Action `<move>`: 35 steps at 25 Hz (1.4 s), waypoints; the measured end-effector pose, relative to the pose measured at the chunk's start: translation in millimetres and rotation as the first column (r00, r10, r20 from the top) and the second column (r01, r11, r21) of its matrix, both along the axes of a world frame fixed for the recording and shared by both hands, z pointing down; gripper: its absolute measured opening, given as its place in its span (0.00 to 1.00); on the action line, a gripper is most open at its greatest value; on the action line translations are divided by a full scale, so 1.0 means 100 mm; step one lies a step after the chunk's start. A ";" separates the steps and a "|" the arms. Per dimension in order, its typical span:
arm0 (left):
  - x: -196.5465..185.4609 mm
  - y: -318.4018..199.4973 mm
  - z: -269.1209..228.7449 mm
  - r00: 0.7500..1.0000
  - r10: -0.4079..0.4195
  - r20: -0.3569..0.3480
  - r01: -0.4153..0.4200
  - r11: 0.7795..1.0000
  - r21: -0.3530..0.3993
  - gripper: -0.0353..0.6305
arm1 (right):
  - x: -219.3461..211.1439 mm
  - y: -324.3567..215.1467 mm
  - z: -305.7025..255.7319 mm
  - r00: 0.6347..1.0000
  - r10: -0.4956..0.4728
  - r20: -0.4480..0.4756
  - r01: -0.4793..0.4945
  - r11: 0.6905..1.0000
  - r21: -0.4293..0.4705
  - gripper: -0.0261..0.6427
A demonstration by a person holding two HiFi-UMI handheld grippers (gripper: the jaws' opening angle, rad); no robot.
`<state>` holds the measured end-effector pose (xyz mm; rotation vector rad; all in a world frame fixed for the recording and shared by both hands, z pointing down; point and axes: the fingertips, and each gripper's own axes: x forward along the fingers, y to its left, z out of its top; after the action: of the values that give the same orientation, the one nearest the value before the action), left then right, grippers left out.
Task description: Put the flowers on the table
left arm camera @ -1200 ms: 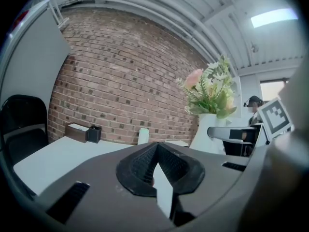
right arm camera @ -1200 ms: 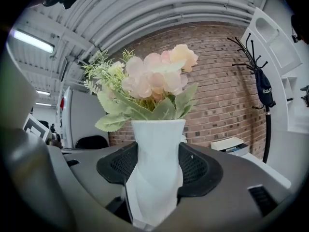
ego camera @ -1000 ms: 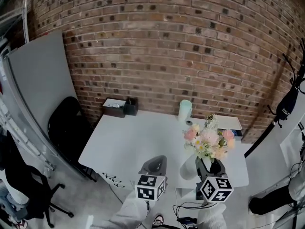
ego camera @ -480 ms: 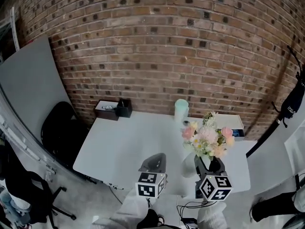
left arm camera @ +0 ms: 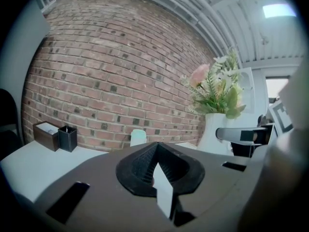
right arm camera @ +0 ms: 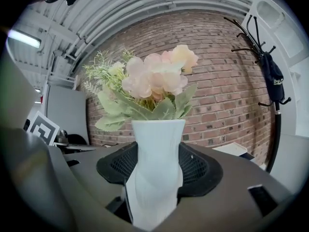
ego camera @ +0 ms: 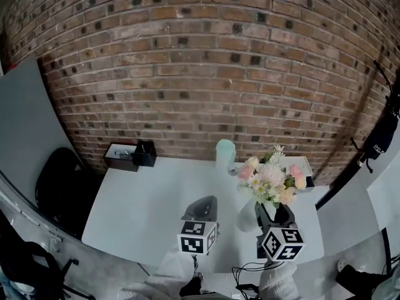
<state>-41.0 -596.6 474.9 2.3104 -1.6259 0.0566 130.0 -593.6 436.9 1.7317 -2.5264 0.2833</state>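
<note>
With the table (ego camera: 150,199) now drawn closer beneath both tools, the right gripper (ego camera: 275,220) stays clamped on the vase (right arm camera: 155,168) of flowers (right arm camera: 154,81) upright between its jaws, the left gripper (left arm camera: 158,170) beside it closed and empty, so the carry seems nearly done, needing a level lowering onto tabletop just ahead.

chg | table (ego camera: 144,205) nearer in view | flowers (ego camera: 270,179) now further over it

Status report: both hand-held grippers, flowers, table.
Left hand-held gripper shut, empty. Right hand-held gripper shut on white vase of flowers, upright, over table, near right part. Cup far back, not blocking.
</note>
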 end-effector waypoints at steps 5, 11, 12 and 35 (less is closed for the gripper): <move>0.00 -0.43 -0.03 1.000 0.018 -0.003 -0.018 1.000 -0.001 0.07 | 0.00 -0.39 -0.04 1.000 0.021 -0.002 -0.021 1.000 0.003 0.43; -0.03 -0.81 0.18 0.999 0.041 0.017 -0.040 0.998 -0.040 0.07 | 0.02 -0.81 0.14 0.999 0.052 0.003 -0.052 0.998 -0.022 0.43; -0.03 -0.87 0.22 0.999 0.044 0.020 -0.043 0.998 -0.048 0.07 | 0.03 -0.88 0.18 0.998 0.058 0.001 -0.058 0.998 -0.025 0.43; 0.22 -1.94 1.02 0.987 0.160 0.027 -0.156 0.980 -0.126 0.07 | 0.29 -2.30 0.99 0.977 0.186 -0.102 -0.191 0.981 -0.040 0.43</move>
<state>-19.1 -790.7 576.6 2.3504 -1.4097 0.2302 158.9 -823.8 535.6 1.9187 -2.2721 0.2618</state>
